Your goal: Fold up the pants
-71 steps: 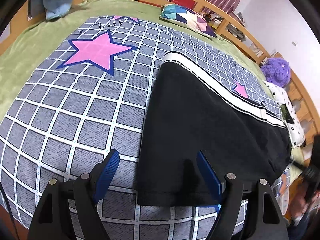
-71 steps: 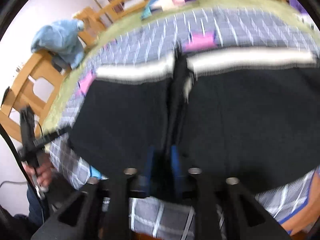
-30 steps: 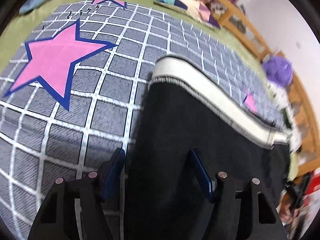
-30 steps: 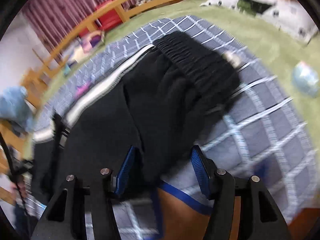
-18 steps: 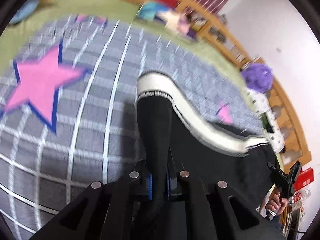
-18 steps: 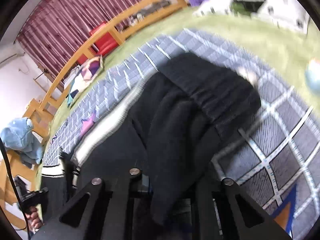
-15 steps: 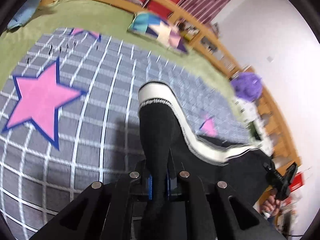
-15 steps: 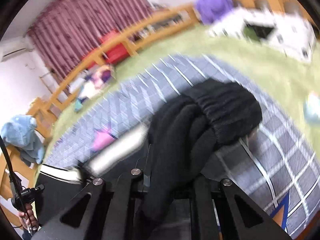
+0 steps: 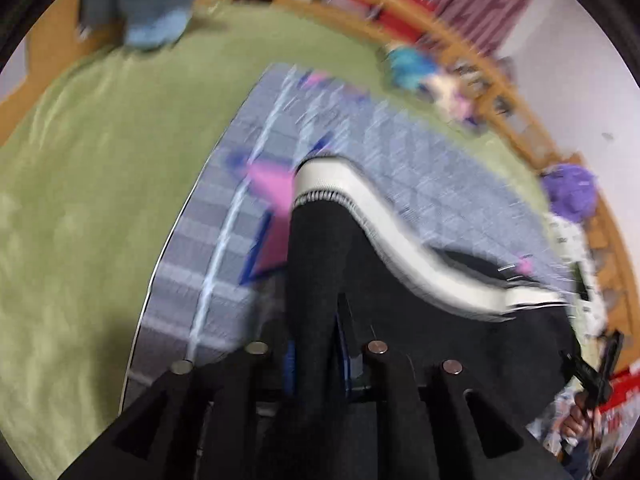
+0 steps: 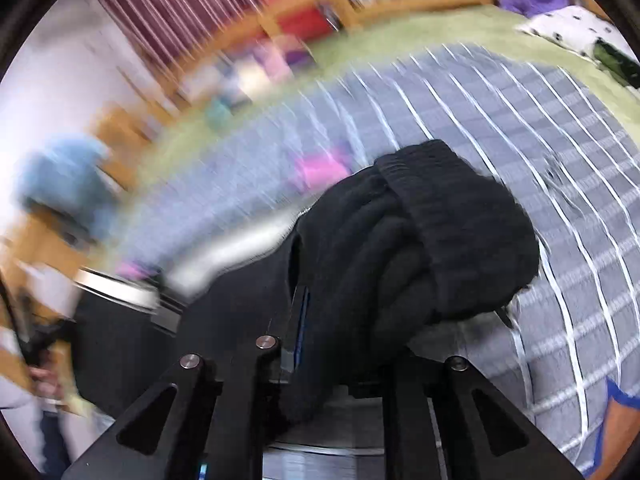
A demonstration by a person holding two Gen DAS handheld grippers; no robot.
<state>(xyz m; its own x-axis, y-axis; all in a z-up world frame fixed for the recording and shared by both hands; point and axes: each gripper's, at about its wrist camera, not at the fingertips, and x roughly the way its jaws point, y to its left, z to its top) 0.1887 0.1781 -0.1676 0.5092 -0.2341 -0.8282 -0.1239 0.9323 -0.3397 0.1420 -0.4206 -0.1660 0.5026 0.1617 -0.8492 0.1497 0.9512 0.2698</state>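
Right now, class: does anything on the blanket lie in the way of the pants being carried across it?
Nothing visible does. Both grippers, left and right, pinch the pants, and the blanket ahead shows only its printed pattern, though blur hides detail.

black pants (image 9: 320, 264), grey checked blanket (image 9: 420, 152)

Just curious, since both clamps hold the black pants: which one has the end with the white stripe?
The left gripper. Its end of the pants carries the white stripe; the right gripper grips the plain ribbed waistband.

pants (image 9: 400, 304) lie on checked blanket (image 9: 420, 160), which is on the bed sheet (image 9: 80, 200); cushion (image 9: 436, 80) at bed's far edge, plush toy (image 9: 570, 190) near right edge.
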